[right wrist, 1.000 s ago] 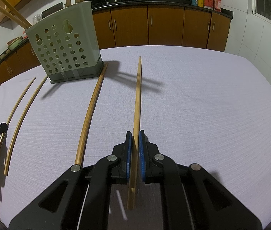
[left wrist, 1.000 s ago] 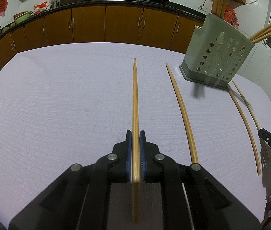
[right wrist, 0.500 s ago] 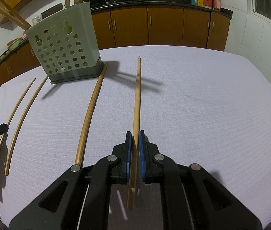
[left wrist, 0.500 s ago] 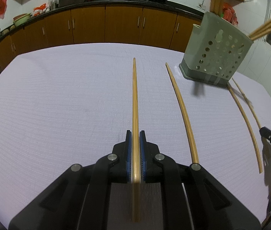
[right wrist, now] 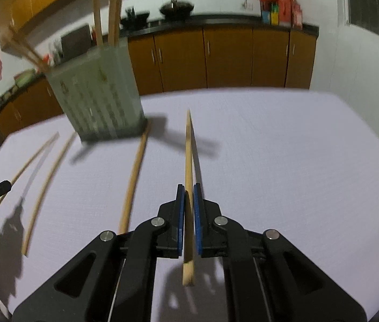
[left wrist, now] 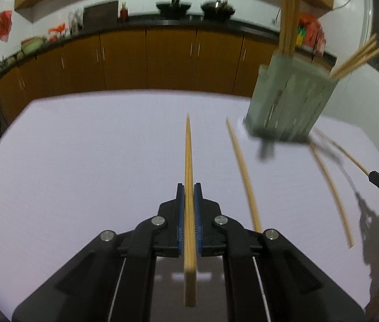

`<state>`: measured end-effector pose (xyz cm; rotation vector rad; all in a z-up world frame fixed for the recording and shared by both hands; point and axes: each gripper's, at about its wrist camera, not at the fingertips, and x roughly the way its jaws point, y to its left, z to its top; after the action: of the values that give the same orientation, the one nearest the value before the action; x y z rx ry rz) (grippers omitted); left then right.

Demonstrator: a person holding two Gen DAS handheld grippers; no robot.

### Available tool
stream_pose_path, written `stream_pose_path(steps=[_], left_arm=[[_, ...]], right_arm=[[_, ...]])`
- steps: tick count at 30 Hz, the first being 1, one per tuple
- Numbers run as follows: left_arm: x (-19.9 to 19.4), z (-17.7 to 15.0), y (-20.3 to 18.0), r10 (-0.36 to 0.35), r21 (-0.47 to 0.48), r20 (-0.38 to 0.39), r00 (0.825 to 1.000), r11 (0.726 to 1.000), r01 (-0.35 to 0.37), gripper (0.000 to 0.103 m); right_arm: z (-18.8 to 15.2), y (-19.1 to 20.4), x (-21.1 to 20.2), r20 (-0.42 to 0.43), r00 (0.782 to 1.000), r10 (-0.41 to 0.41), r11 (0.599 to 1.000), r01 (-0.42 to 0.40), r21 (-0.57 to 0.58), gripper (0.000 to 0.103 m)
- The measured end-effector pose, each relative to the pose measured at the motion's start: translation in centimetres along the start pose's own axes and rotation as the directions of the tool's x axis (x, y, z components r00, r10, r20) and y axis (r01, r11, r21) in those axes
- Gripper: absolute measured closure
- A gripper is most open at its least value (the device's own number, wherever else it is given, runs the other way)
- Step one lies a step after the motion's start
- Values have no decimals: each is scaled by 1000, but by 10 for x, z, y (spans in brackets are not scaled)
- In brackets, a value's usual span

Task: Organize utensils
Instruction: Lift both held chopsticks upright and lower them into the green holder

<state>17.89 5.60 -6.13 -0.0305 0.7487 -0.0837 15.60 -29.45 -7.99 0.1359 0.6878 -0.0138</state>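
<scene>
A: Left wrist view: left gripper (left wrist: 188,196) clenched on a chopstick (left wrist: 188,166), tip forward, clear of the cloth (left wrist: 82,161). Loose stick (left wrist: 243,173) just right; holder (left wrist: 288,99) beyond, already stocked.

B: Right wrist view: holder (right wrist: 98,99) far left, loose sticks (right wrist: 46,187) before it, another (right wrist: 134,177) beside. Right gripper (right wrist: 188,196) clamped on its own chopstick (right wrist: 188,155).

A: Step, probably: carrying both to the holder.

B: Next, likely: tip upright over the rim, then drop in.
</scene>
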Motion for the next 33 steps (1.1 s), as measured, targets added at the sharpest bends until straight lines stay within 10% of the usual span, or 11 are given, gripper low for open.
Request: stream_pose_path(steps=[18,26,33], left_arm=[[-101,90,-12,-121,53,285,951,993,110,95],[-136,117,-43,-271,120,334,903,962,244,95],[-152,157,-71,-288,131,447,847,958,256,95]], right_arm=[[80,15,-83,280,956,84,996,-80,-27,96],[111,31,-135,397,880,259,965,-256,-63,96],[144,56,-136,521,818,244,969,-226,-98,96]])
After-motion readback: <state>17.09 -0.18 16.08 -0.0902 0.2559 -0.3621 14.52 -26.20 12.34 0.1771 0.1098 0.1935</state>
